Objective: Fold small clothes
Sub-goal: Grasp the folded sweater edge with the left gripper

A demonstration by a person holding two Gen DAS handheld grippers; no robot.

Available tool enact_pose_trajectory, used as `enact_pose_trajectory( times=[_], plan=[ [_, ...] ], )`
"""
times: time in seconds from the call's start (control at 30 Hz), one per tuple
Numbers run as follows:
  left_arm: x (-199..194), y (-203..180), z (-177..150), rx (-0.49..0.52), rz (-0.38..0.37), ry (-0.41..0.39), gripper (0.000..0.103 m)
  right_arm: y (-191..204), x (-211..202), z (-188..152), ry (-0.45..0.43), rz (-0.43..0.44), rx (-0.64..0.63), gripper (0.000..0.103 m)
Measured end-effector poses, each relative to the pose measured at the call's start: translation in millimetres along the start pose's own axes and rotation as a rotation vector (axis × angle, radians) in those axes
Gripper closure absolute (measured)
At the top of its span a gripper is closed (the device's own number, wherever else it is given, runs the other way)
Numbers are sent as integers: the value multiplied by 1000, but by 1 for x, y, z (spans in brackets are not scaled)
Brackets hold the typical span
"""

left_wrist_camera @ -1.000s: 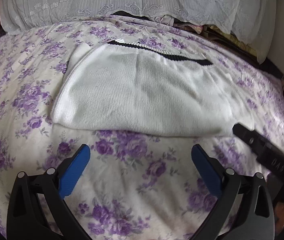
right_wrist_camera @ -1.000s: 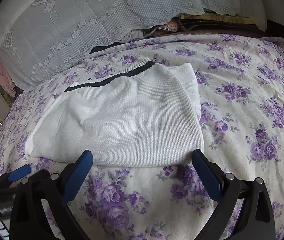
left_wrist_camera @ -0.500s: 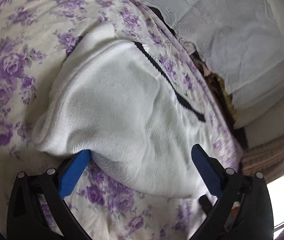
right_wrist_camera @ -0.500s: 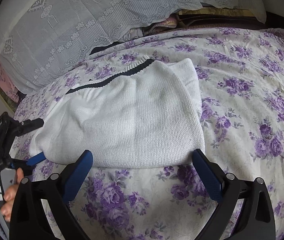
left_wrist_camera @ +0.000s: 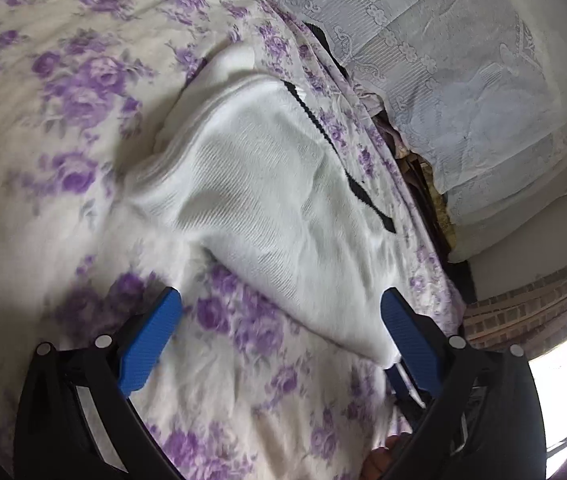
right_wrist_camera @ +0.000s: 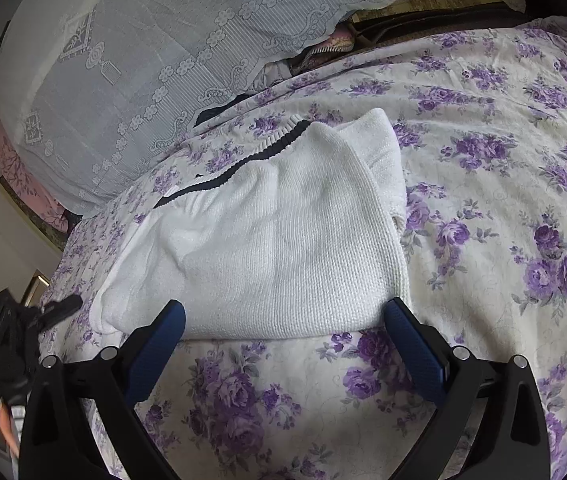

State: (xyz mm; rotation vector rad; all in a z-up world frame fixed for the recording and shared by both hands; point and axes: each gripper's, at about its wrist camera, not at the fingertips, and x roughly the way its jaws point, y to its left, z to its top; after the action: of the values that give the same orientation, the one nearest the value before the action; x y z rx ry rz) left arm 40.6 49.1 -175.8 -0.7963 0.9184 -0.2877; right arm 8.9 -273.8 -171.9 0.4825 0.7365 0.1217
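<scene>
One white knitted sweater [right_wrist_camera: 283, 248] with a dark-striped ribbed collar is observed folded into a compact, roughly rectangular bundle, laid flat on the purple-flowered bedsheet [right_wrist_camera: 503, 184]; a sleeve is tucked along one side.

Left view: motion-blurred across the bedsheet [left_wrist_camera: 83, 128].
Sweater [left_wrist_camera: 267, 200]: near corner hidden behind left gripper [left_wrist_camera: 281, 336] finger.
Lace cover [right_wrist_camera: 155, 60]: cut off at top edge.

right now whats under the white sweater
The sweater lies folded on the floral sheet, which shows all around it. A folded layer of the sweater itself peeks out at its right edge. Whatever else is beneath is covered.
</scene>
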Motion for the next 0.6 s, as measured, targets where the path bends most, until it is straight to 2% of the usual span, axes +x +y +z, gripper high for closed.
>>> enact_pose_trajectory(
  times=[0.1, 0.27, 0.4, 0.43, 0.5, 0.57, 0.6],
  plan=[
    [8, 2, 10, -37, 56, -54, 6, -1, 0, 0, -3, 6, 5, 3],
    [20, 5, 35, -82, 94, -105, 5, -2, -1, 0, -8, 17, 14, 3],
    [22, 7, 42, -42, 94, -115, 6, -2, -1, 0, -8, 17, 15, 3],
    [21, 6, 41, -29, 93, -113, 8, -2, -1, 0, -8, 17, 14, 3],
    [17, 7, 39, -9, 102, -113, 20, -2, -1, -1, -8, 14, 12, 3],
    [11, 11, 40, -23, 79, -113, 35, -2, -1, 0, -8, 14, 13, 3],
    [9, 12, 41, -30, 65, -116, 38, -2, -1, -1, -9, 15, 13, 3]
  ],
)
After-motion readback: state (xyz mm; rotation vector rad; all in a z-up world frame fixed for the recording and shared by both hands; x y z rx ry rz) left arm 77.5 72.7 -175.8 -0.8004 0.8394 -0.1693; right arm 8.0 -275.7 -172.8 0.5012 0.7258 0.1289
